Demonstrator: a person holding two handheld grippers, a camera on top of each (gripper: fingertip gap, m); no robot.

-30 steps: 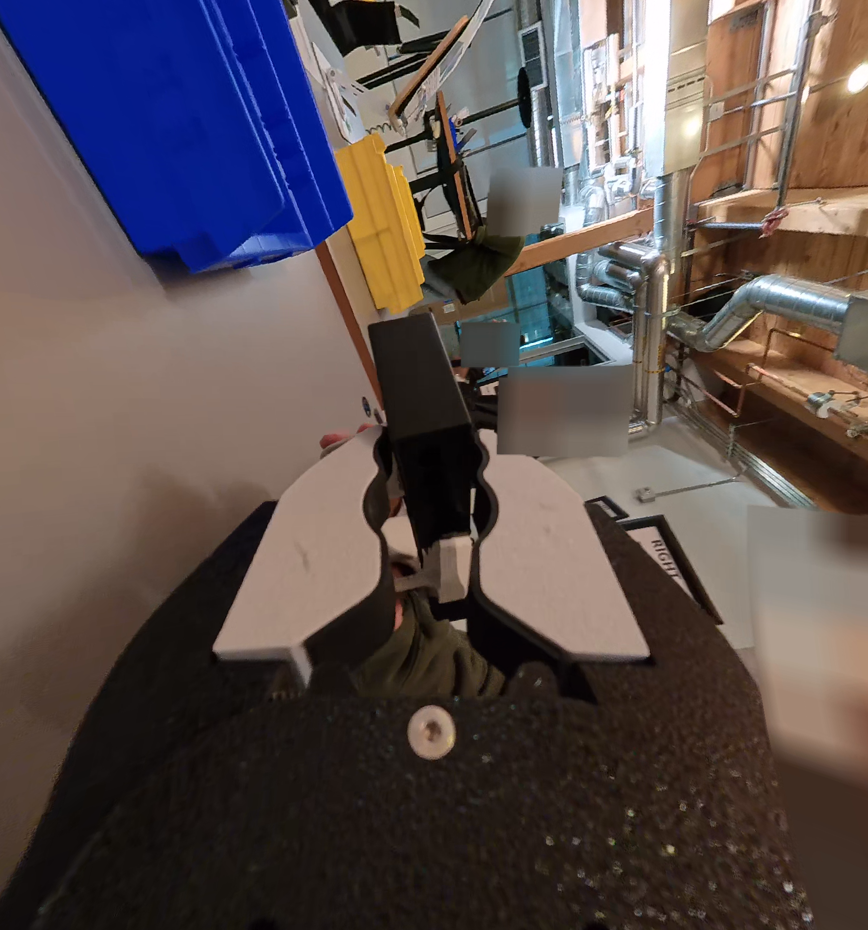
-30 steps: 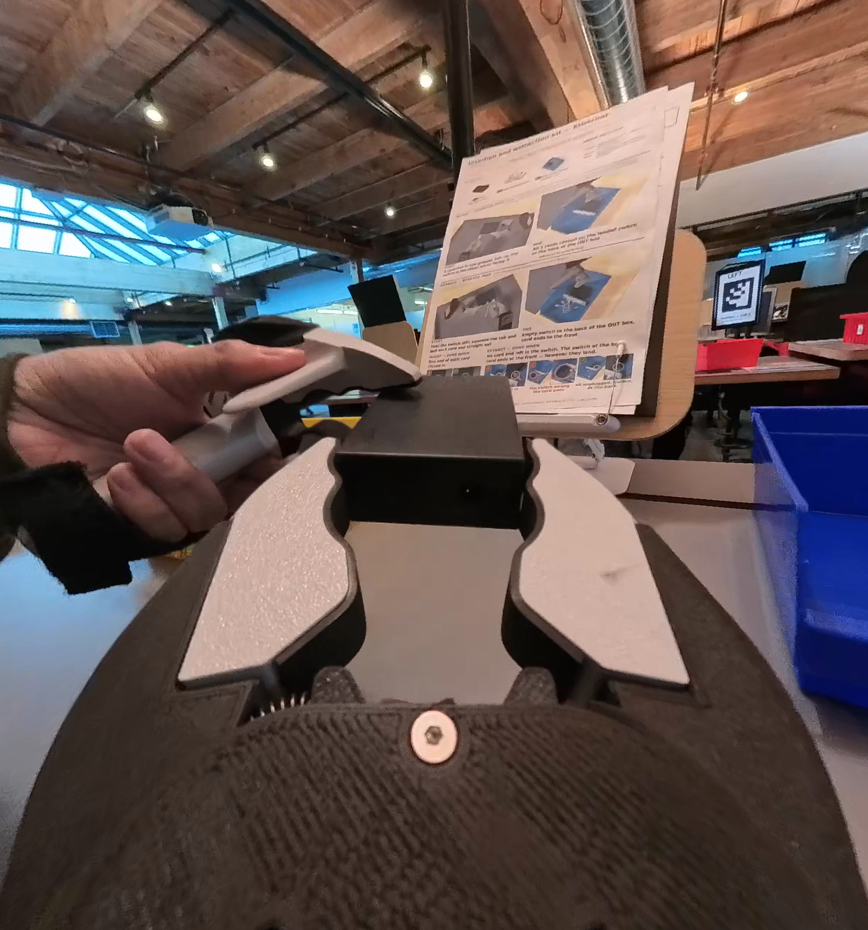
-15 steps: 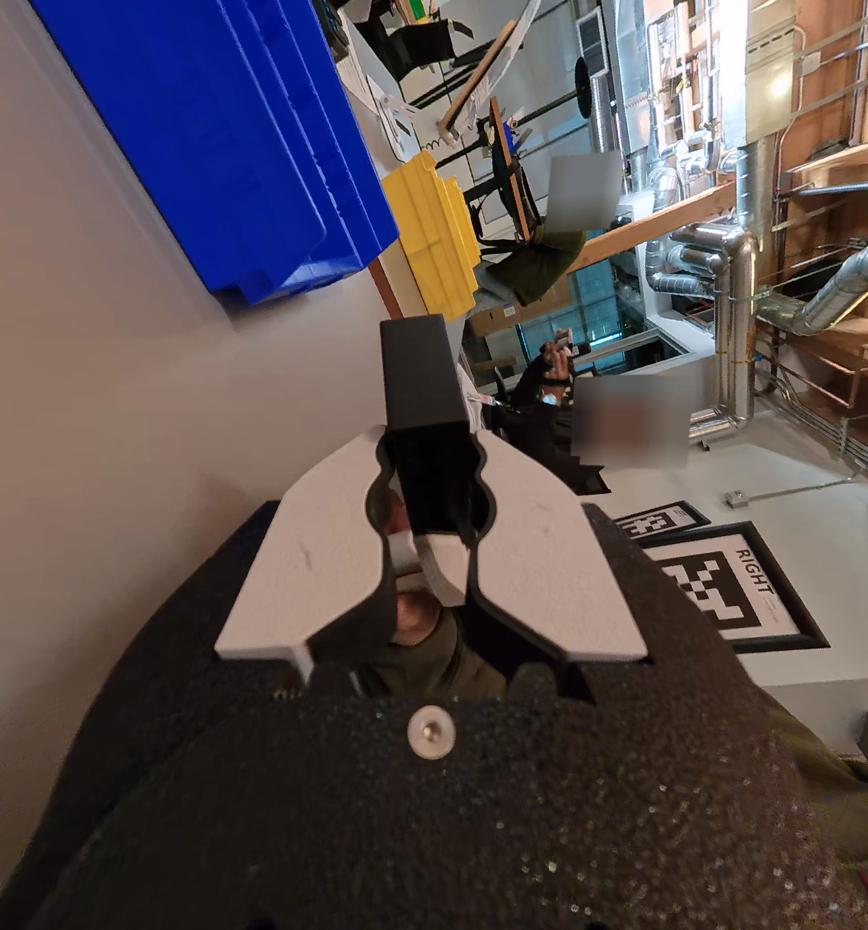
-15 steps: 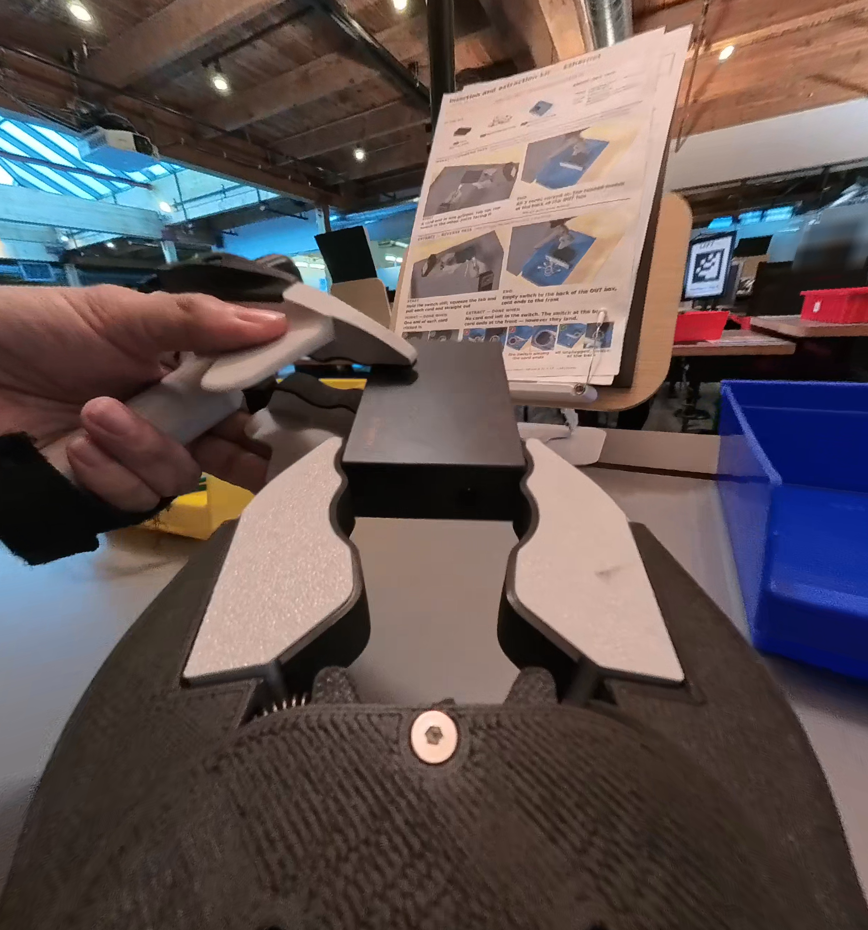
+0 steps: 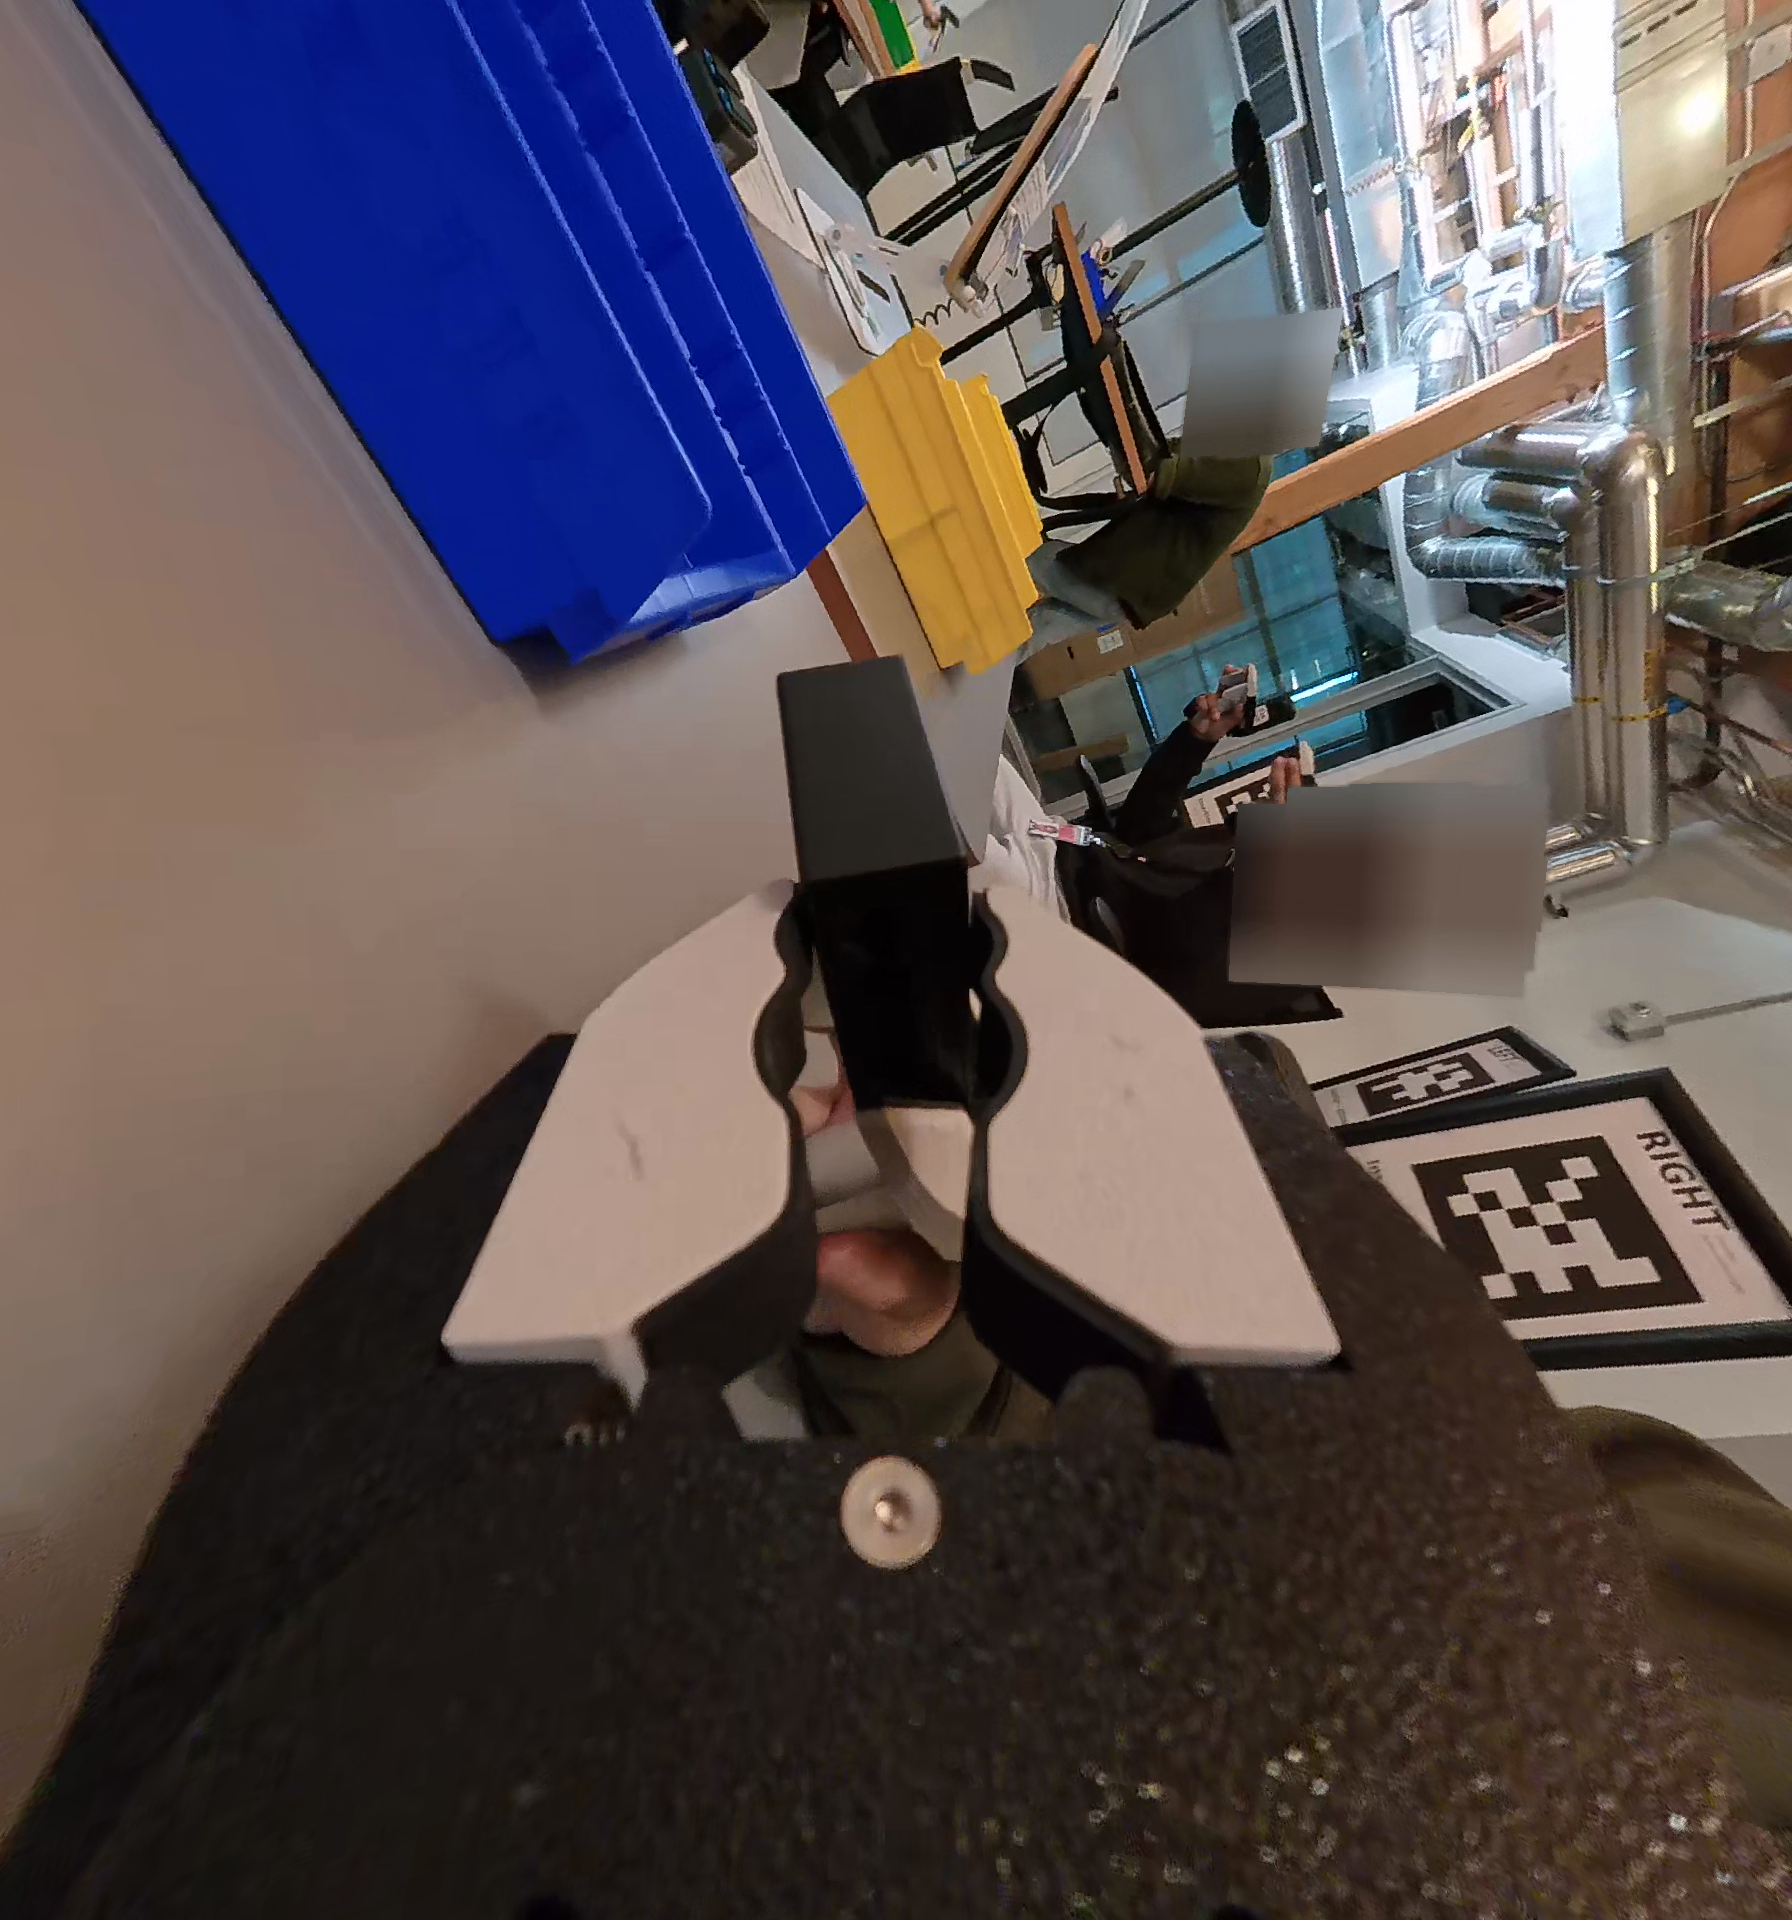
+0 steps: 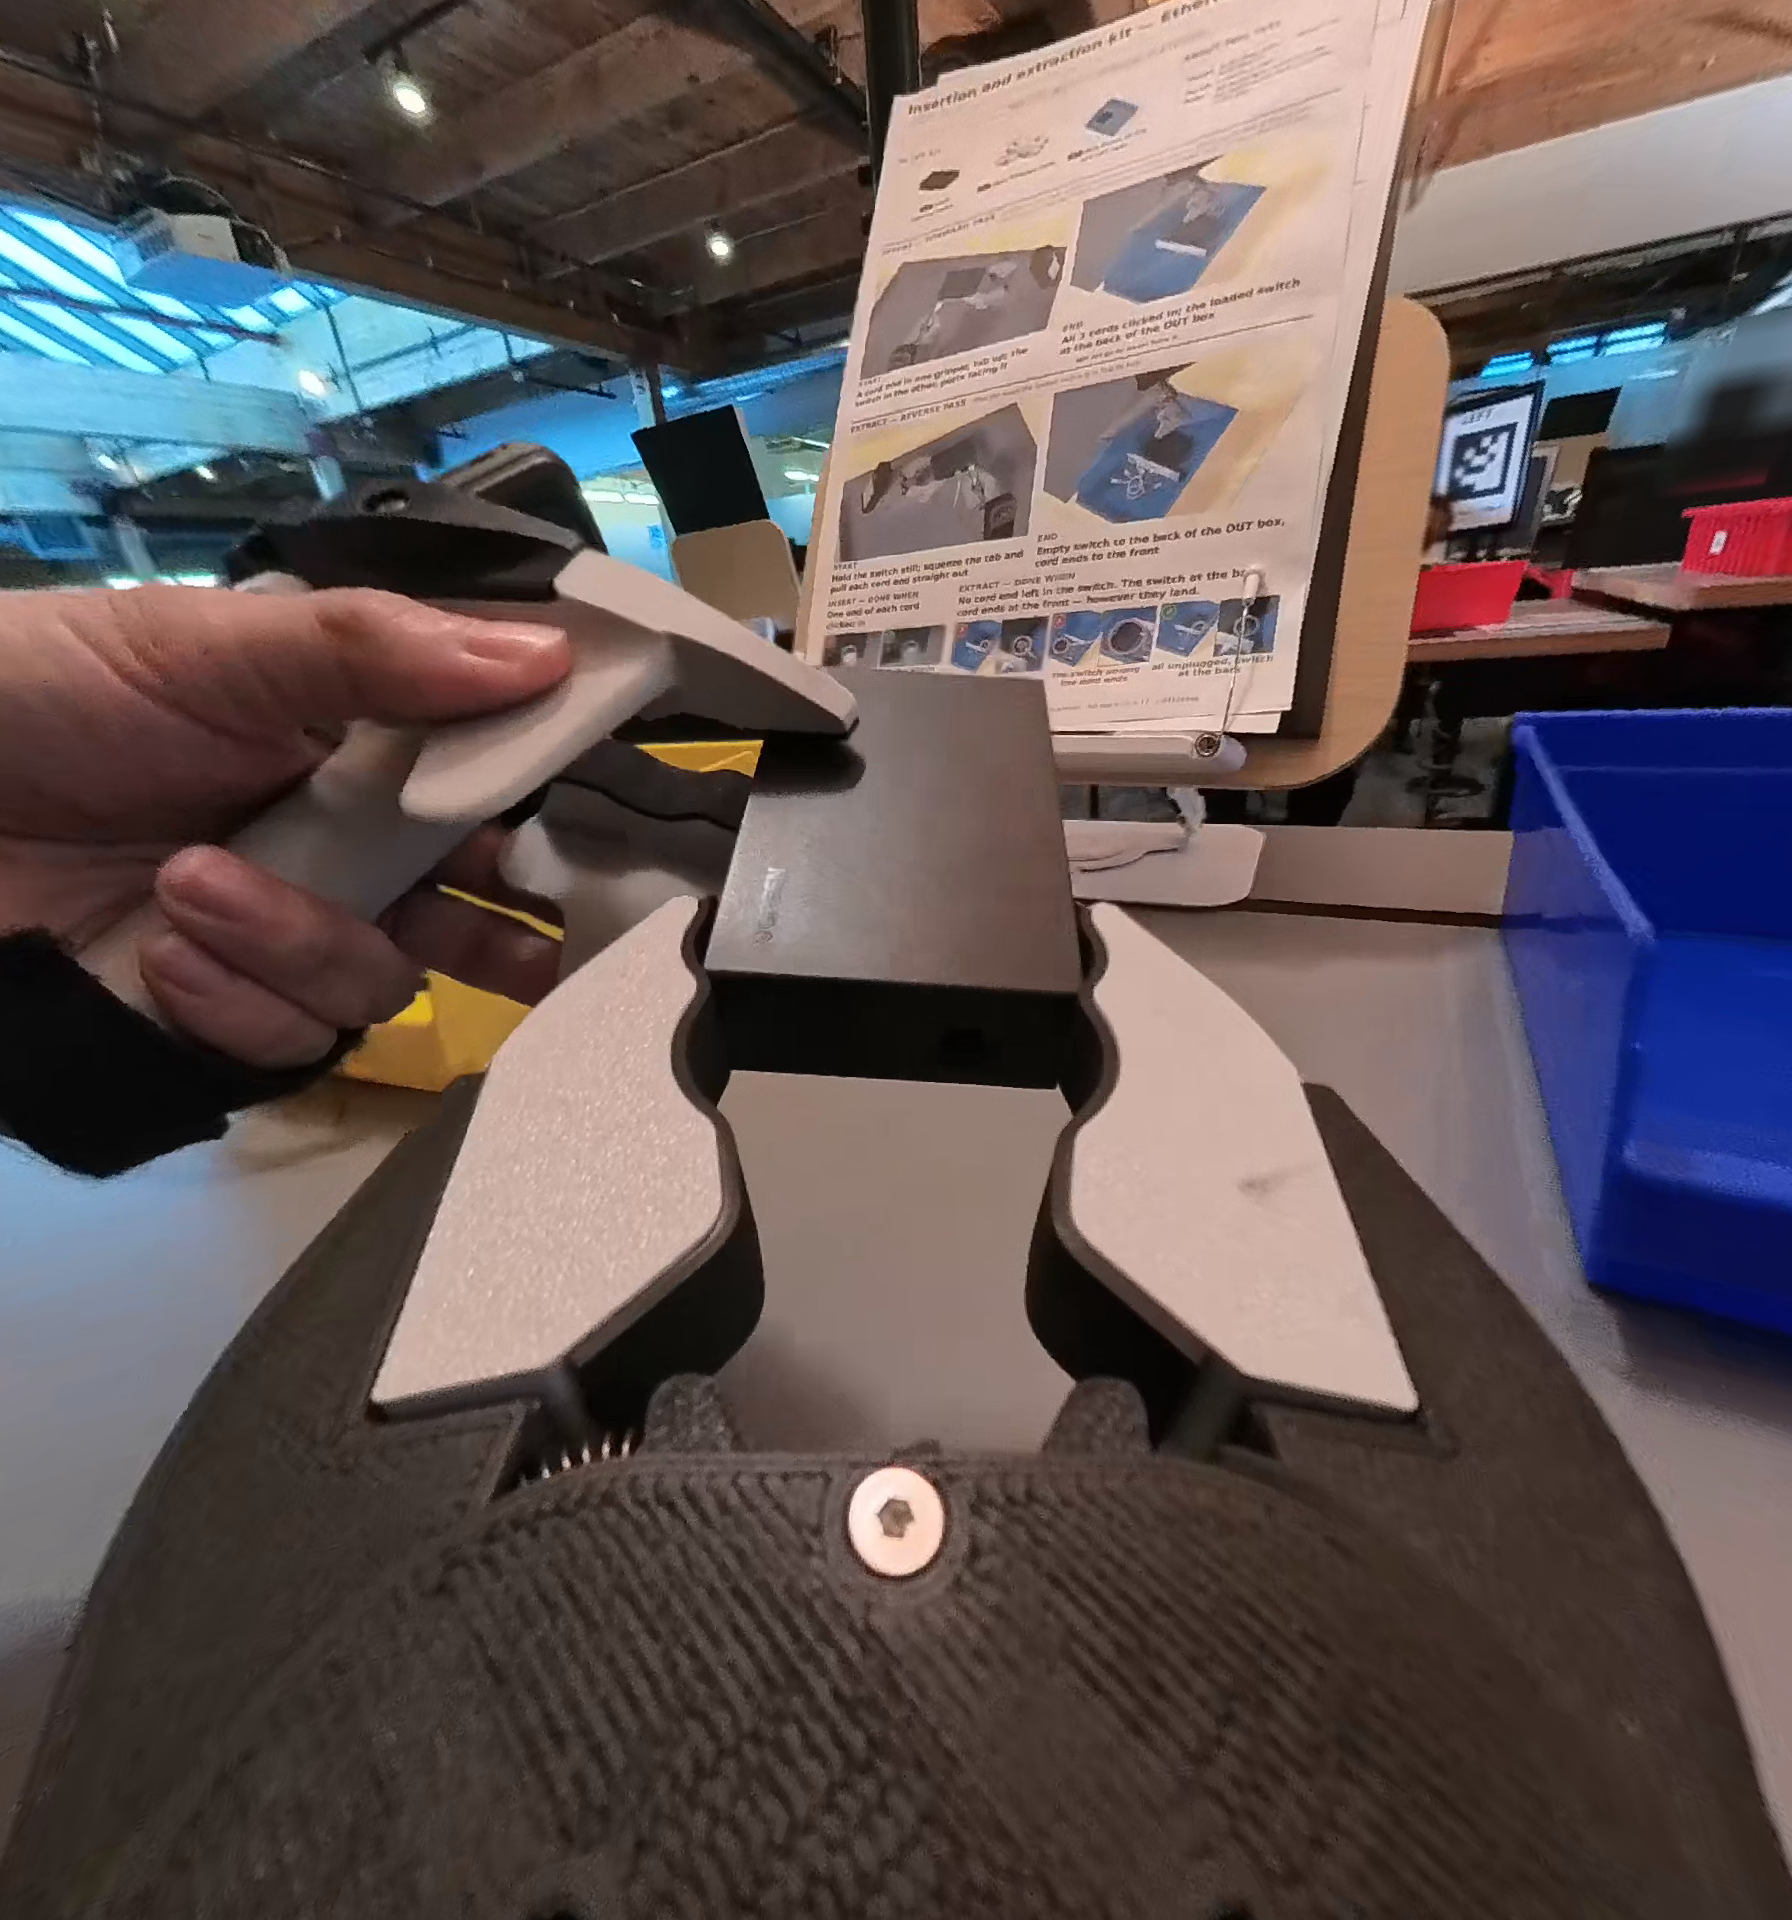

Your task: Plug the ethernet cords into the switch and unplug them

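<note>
The switch is a flat black box [image 6: 902, 862] held in the air over the grey table. My right gripper [image 6: 894, 987] is shut on its near end, one finger on each side. My left gripper [image 6: 798, 727], held by a hand, comes in from the left and clamps the switch's far left corner from above and below. In the left wrist view the switch [image 5: 866, 790] stands edge-on between the tips of my left gripper [image 5: 887, 935]. No ethernet cords are in view. The switch's ports do not show.
A blue bin [image 6: 1702, 987] sits on the table at the right; it also shows in the left wrist view [image 5: 476, 312]. A yellow bin [image 5: 933, 520] lies beyond it. An instruction sheet on a stand [image 6: 1110, 364] is behind the switch. Other people sit in the background.
Both grippers keep hold of the switch. The right view has tipped downward, so more of the switch's top face and the table show. The left view has swung slightly.
</note>
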